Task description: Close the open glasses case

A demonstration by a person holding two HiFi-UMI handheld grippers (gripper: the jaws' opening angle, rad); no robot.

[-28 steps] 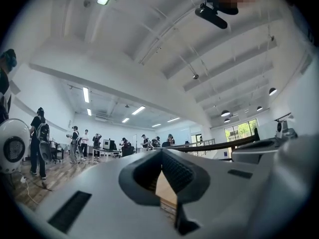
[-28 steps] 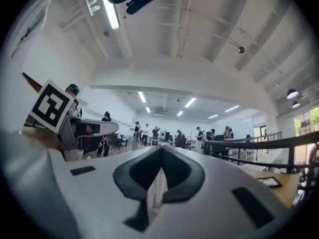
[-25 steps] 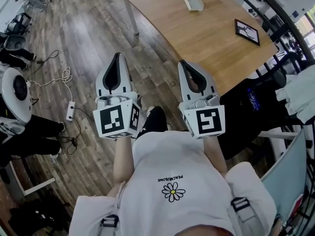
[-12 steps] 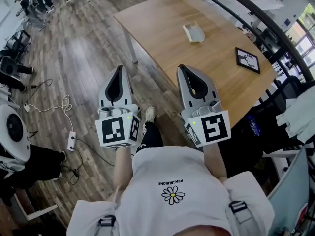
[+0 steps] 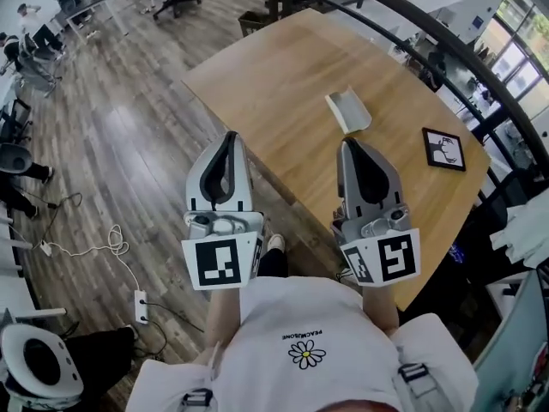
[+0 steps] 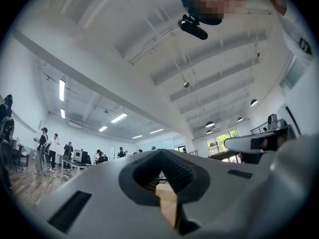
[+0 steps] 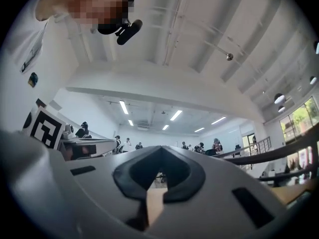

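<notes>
Wooden floor (image 5: 111,144) is seen across the left of the head view, with open room left of the table. The wooden table (image 5: 283,84) is set corner-on. Its near edge runs diagonally under both grippers. Most of the top is bare, with clear surface left of and beyond the case. A dark railing (image 5: 446,50) is seen curving behind the table's far side.

Left gripper (image 5: 230,136): jaws are clenched tip to tip and nothing is held, as confirmed in the left gripper view (image 6: 160,153). Its tip is seen at the table's near edge, well apart from the case.

Right gripper (image 5: 350,144): jaws are also closed together and empty, as confirmed in the right gripper view (image 7: 160,149). It is held over the table's near part. Both gripper views are aimed up at the ceiling, so the case is not caught in either.

A black picture frame (image 5: 443,148) is laid flat near the table's right edge, to the right of the case and apart from it.

The glasses case (image 5: 349,110), white and open, is lying on the table top. It is seen just beyond the right gripper's tip and roughly in line with it. It is not touched by either gripper. Height above the top cannot be told.
</notes>
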